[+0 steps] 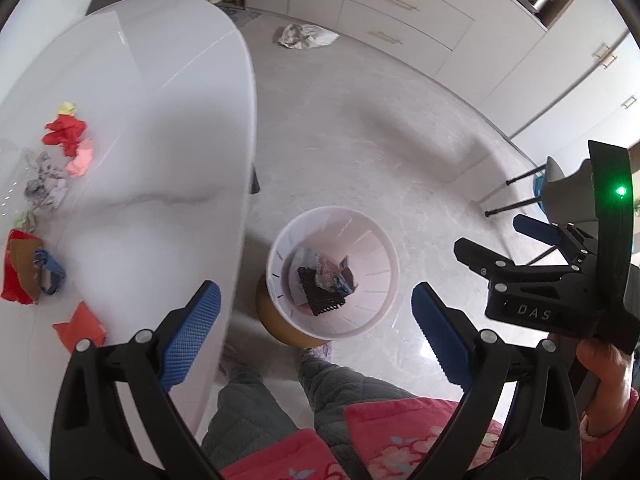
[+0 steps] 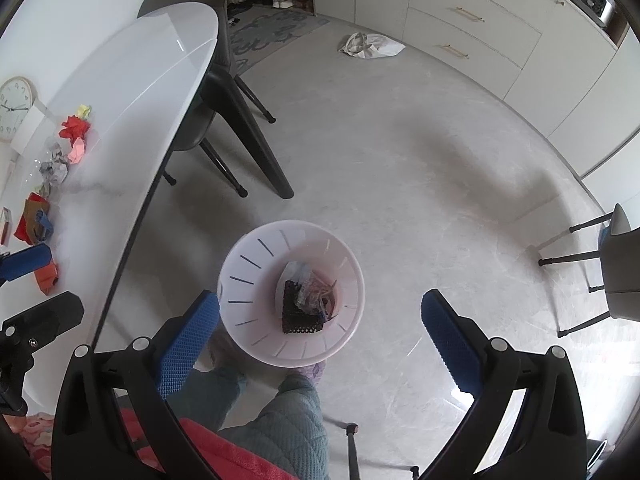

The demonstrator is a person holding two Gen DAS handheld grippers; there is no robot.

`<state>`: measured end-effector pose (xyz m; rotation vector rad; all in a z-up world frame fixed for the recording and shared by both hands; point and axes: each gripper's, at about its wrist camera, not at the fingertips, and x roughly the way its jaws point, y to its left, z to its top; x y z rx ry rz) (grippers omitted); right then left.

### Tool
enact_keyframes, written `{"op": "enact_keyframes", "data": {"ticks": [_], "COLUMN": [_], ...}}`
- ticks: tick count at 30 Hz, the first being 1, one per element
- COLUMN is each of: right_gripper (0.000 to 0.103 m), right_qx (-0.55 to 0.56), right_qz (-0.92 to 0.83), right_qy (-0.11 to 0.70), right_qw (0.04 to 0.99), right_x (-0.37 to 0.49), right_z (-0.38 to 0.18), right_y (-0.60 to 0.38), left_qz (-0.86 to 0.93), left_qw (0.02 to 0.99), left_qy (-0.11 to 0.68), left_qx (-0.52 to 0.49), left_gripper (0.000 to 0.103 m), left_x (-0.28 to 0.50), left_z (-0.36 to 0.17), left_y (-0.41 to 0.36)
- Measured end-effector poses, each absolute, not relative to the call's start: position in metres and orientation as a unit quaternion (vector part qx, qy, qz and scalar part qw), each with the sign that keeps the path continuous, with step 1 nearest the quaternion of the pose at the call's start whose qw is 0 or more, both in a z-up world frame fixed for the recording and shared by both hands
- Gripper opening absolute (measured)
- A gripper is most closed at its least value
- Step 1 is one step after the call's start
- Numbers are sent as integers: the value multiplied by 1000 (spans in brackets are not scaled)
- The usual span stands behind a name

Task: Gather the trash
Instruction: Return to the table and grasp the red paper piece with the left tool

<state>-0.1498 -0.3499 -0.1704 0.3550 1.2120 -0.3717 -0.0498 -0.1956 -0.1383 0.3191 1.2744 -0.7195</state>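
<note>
white slotted bin (image 2: pixel 256 280), blue dimpled fingers (image 2: pixel 188 344) — red crumpled paper (image 1: pixel 64 132)

Waste bin (image 2: pixel 292 294) on floor (image 2: pixel 400 168), just right of table (image 2: pixel 120 128) edge, directly ahead of person's feet. Scraps and flat mesh piece (image 2: pixel 300 316) inside bin at bottom. Crumpled papers (image 1: pixel 64 134) in loose row on table, near its left side, well apart from bin. Left gripper (image 1: pixel 316 340) above bin, jaws spread; right gripper (image 2: pixel 320 344) beside it, to its right, likewise spread. Bag (image 2: pixel 372 45) on floor far behind bin, before cabinets (image 2: pixel 472 12). Chair (image 2: pixel 616 264) at right.
</note>
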Motion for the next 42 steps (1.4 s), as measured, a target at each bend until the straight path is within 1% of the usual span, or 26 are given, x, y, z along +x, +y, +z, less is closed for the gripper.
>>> {"op": "enact_keyframes", "data": {"ticks": [6,9,12,15,20,25,29,31,33,34,35,37,38,42], "right_gripper": [100,100,100,100,100,100,100,100,100,100,100,100,100,100], "right_qx": [164,151,135,124,111,108,117,127,140,147,154,158,159,162], "right_qz": [-146,-124,-105,-93,-85,-90,-100,-104,-106,-106,-107,-108,-108,-104], "right_qy": [562,569,576,581,592,604,616,619,620,620,620,620,619,618], "right_qw": [797,799,799,799,794,784,772,768,765,763,762,761,761,762], "right_x": [-118,-98,-80,-65,-51,-53,-58,-58,-59,-59,-59,-59,-59,-57], "right_z": [-171,-172,-173,-173,-172,-174,-181,-185,-188,-189,-190,-191,-191,-190], "right_y": [-320,-296,-270,-245,-215,-195,-188,-187,-188,-188,-188,-188,-188,-188], "left_qz": [-286,-266,-265,-299,-360,-399,-424,-435,-444,-448,-449,-453,-453,-437], "left_qw": [766,782,785,766,727,700,678,671,665,664,664,667,667,680], "left_qy": [562,546,531,525,505,489,485,479,477,476,477,485,492,512], "left_qx": [128,142,178,219,295,335,355,364,365,363,361,340,327,291], "left_gripper": [92,92,92,92,92,91,82,75,63,60,54,49,41,39], "left_x": [-27,-14,-5,-1,0,6,11,13,13,13,14,18,20,16], "left_z": [-130,-132,-139,-155,-181,-201,-214,-219,-222,-223,-225,-225,-224,-217], "left_y": [-146,-113,-86,-59,-31,-19,-15,-15,-15,-15,-15,-15,-15,-13]}}
